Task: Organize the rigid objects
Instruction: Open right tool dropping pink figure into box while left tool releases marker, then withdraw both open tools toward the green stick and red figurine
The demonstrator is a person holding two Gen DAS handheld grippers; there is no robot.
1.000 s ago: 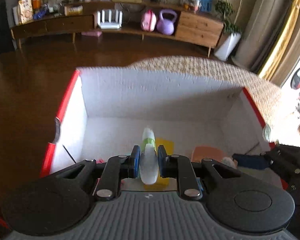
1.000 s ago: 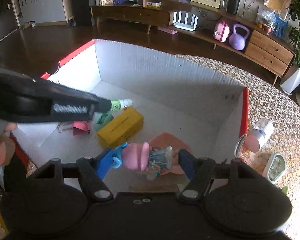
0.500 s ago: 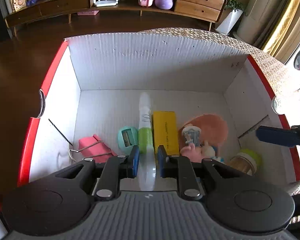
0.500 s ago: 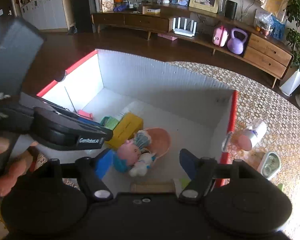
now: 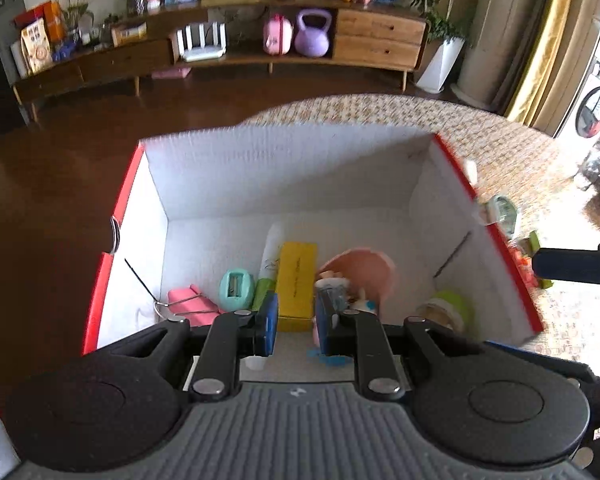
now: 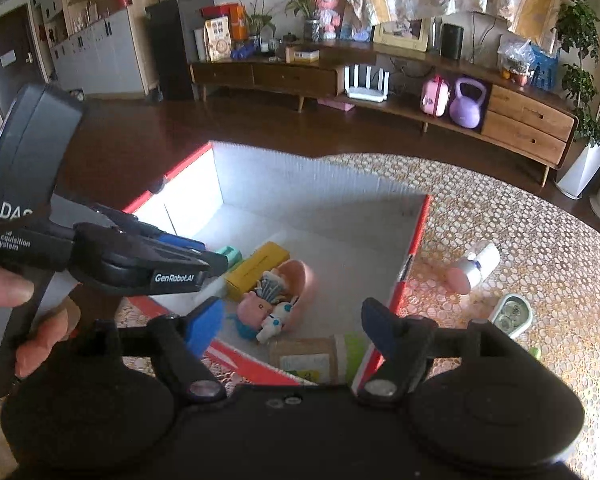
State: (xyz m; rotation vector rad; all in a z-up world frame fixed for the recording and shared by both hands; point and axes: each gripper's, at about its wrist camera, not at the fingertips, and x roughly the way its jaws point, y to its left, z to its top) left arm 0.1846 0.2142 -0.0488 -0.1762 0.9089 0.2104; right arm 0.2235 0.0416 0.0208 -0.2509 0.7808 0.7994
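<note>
- White cardboard box (image 5: 284,168) with red rims stands on the patterned counter (image 6: 540,248); inside lie a yellow block (image 5: 296,284), a pale bottle (image 5: 270,256) beside it, a teal sharpener (image 5: 236,290), a pink clip (image 5: 188,306), a pink bowl (image 5: 364,272), a small doll (image 6: 260,308) and a green-lidded jar (image 5: 448,310).
- Left tongs (image 5: 296,320) hover over the box, blue pads nearly together, with nothing pinched between them.
- Right tongs (image 6: 292,328) hover over the near rim, jaws opening, with nothing between them.
- Outside, on the counter, lie a white tube (image 6: 476,264) and a small green case (image 6: 512,314).
</note>
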